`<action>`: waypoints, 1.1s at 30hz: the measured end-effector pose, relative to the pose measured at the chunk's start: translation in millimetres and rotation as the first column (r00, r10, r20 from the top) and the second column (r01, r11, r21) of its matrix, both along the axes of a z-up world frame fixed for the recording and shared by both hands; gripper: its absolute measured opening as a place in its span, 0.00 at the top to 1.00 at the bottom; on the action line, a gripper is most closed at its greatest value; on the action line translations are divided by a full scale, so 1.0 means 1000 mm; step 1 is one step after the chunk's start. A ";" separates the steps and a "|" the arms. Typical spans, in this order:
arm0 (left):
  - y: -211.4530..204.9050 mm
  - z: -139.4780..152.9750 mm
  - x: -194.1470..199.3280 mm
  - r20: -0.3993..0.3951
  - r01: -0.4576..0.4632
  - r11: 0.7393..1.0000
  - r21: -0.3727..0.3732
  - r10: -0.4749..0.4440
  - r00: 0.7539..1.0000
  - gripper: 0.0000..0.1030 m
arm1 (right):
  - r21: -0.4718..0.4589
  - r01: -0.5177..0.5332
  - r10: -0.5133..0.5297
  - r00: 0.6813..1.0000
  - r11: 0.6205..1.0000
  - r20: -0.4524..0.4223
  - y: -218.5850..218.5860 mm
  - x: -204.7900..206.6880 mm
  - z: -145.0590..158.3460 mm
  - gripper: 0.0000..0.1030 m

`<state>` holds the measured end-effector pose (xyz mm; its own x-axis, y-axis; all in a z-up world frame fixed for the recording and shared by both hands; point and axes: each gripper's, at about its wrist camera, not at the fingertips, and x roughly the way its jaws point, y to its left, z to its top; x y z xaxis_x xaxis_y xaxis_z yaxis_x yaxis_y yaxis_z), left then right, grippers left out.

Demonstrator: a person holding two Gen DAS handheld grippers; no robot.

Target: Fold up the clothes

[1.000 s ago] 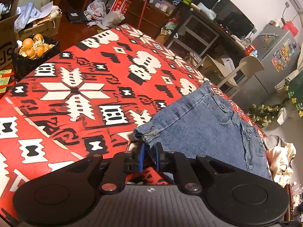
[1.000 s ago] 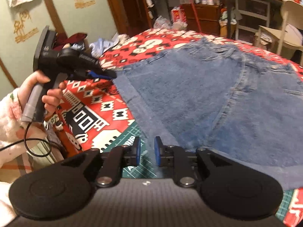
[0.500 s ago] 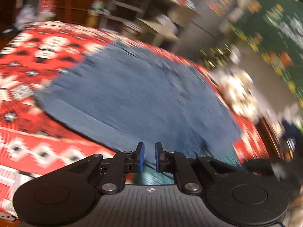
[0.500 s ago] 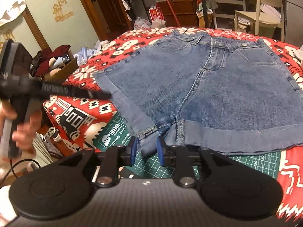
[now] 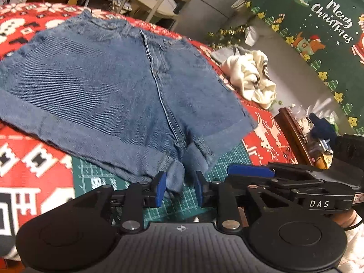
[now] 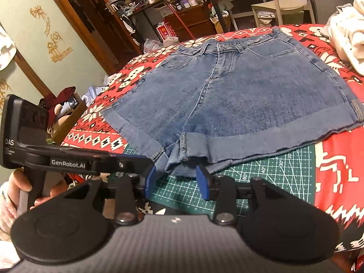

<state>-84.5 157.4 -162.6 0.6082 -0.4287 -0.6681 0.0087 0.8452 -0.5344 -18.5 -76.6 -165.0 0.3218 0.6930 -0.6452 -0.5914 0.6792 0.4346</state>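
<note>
Blue denim shorts (image 5: 109, 86) lie flat on a red patterned tablecloth (image 5: 34, 159), front up, with their cuffed hems over a green cutting mat (image 6: 261, 175). My left gripper (image 5: 179, 190) is at the crotch. Its jaws are opening, and the inner cuff fold hangs loosely between the blue pads. My right gripper (image 6: 176, 180) sits at the same spot from the other side. Its jaws are opening too, and the cuff (image 6: 179, 161) lies just past its tips. Each tool shows in the other's view: the right gripper (image 5: 250, 170) and the left gripper (image 6: 138, 159), the left one held by a hand (image 6: 18, 182).
A heap of white clothes (image 5: 250, 77) lies on the table to the right of the shorts. A cardboard box of clothes (image 6: 66, 113) stands below the table's left edge. A chair (image 6: 279, 6) and cluttered shelves are behind. A green Christmas hanging (image 5: 318, 22) is at the right.
My left gripper has swung from the leg's outer corner to the middle of the hem. The right gripper has slid to the crotch. Both pairs of jaws stand wider than before.
</note>
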 end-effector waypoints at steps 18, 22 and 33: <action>0.014 -0.010 -0.007 -0.007 -0.180 0.983 -0.040 0.180 0.984 0.74 | 0.031 -0.006 0.006 1.000 1.000 0.014 0.010 -0.002 -0.008 0.78; 0.015 -0.010 -0.010 0.021 -0.192 0.980 -0.058 0.193 0.981 0.75 | 0.028 -0.018 0.017 1.000 0.999 0.012 0.020 -0.002 -0.011 0.77; 0.003 -0.010 -0.004 0.073 -0.116 0.993 -0.036 0.118 0.990 0.75 | 0.049 0.053 -0.053 0.999 0.997 -0.003 0.022 0.007 -0.016 0.71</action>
